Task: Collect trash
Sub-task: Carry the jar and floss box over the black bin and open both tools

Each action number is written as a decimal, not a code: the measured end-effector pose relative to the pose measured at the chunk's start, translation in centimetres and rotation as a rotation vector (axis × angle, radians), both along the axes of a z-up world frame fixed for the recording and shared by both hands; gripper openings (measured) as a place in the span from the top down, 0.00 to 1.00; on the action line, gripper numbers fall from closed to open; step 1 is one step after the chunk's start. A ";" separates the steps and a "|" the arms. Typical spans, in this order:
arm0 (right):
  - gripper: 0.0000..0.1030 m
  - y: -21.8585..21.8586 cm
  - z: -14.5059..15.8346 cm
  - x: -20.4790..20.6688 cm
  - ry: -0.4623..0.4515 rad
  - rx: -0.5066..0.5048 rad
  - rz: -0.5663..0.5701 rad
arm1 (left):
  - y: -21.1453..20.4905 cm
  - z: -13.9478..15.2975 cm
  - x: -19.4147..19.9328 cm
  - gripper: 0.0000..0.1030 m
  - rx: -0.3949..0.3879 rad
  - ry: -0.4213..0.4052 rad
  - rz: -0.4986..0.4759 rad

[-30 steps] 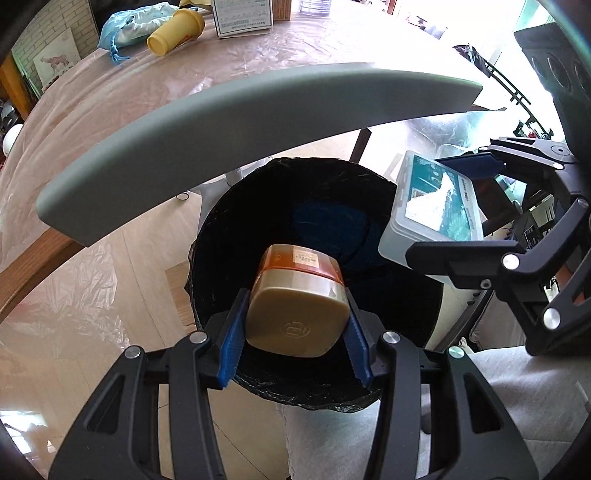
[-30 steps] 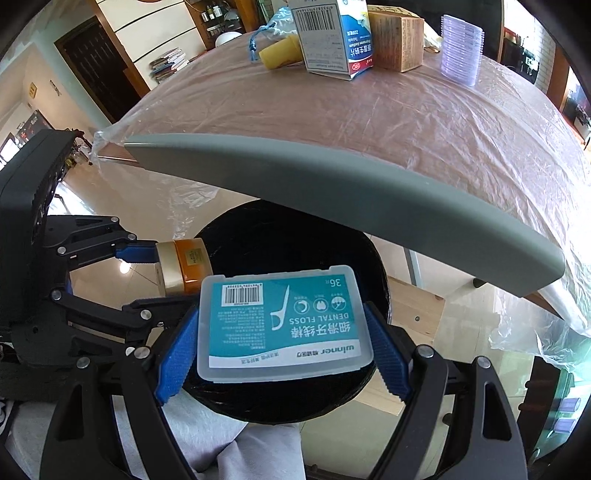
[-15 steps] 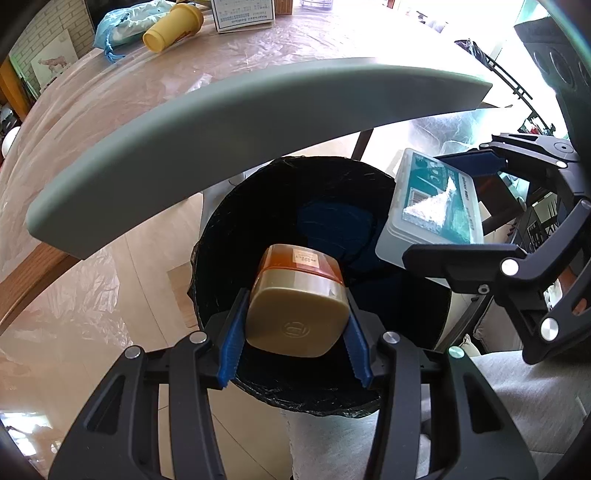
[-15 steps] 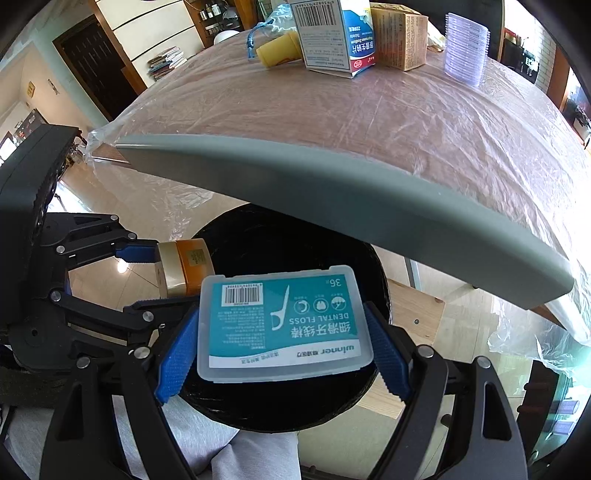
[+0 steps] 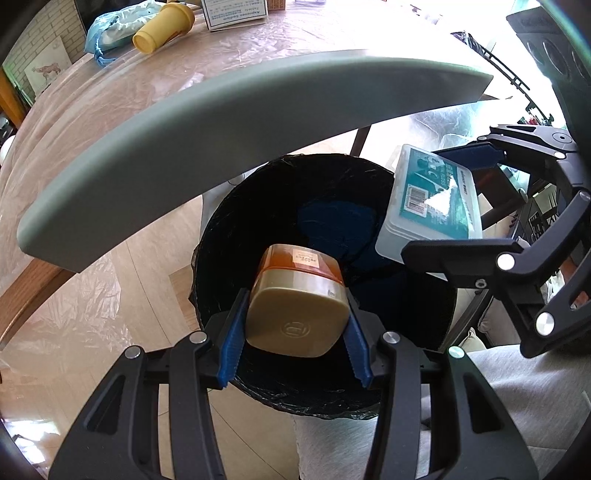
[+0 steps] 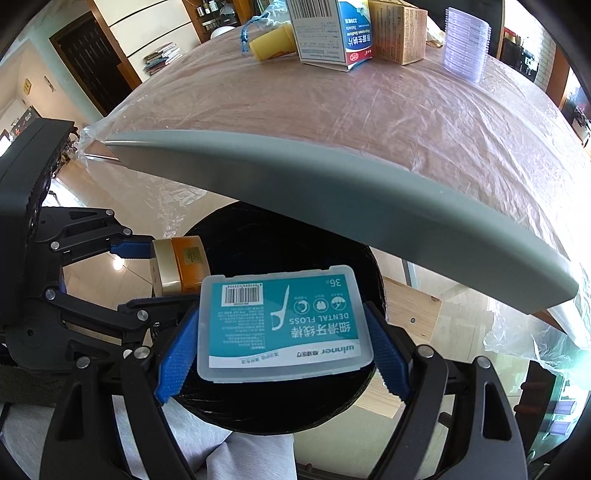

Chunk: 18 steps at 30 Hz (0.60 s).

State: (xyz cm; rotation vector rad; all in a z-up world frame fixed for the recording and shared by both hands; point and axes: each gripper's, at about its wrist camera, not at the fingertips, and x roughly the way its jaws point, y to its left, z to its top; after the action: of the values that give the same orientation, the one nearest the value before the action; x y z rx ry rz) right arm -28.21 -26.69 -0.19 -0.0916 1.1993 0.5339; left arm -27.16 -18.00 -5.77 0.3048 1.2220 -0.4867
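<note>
While both grippers hover over the black-lined bin [image 5: 280, 192], little has changed across the last second: each has only drifted slightly, and neither has let go. Nearest the left wrist camera, the left gripper [image 5: 295, 332] still pinches the amber jar [image 5: 299, 295] by its tan lid, blue pads pressed to either side, directly above the bin's mouth. Just beyond and to its right, the right gripper [image 6: 282, 350] keeps the dental floss box [image 6: 282, 325] clamped across its short ends, also over the opening, near the rim on that side. Since both pieces of trash are already hanging above the liner, the carrying looks done and only the release seems left. Farther off, past the grey table edge [image 6: 332, 184], the yellow cup [image 6: 271, 42], the medicine carton [image 6: 332, 33] and the brown box [image 6: 400, 31] stand on the plastic-covered table [image 6: 369, 110], likely still to be collected.
</note>
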 end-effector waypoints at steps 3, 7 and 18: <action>0.21 0.1 -0.2 -0.1 0.001 -0.005 0.002 | 0.0 0.0 0.1 0.52 0.000 -0.001 -0.001; 0.21 0.1 -0.3 -0.1 0.002 -0.005 0.002 | 0.0 0.0 0.1 0.52 0.000 -0.001 -0.001; 0.21 -0.3 -0.4 -0.1 -0.001 -0.006 -0.006 | -0.3 0.2 0.4 0.52 0.007 -0.014 -0.010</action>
State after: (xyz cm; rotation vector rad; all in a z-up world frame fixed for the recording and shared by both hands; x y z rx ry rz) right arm -28.30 -27.01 -0.58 -0.0931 1.2004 0.5254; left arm -26.80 -18.28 -5.62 0.3202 1.2093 -0.4885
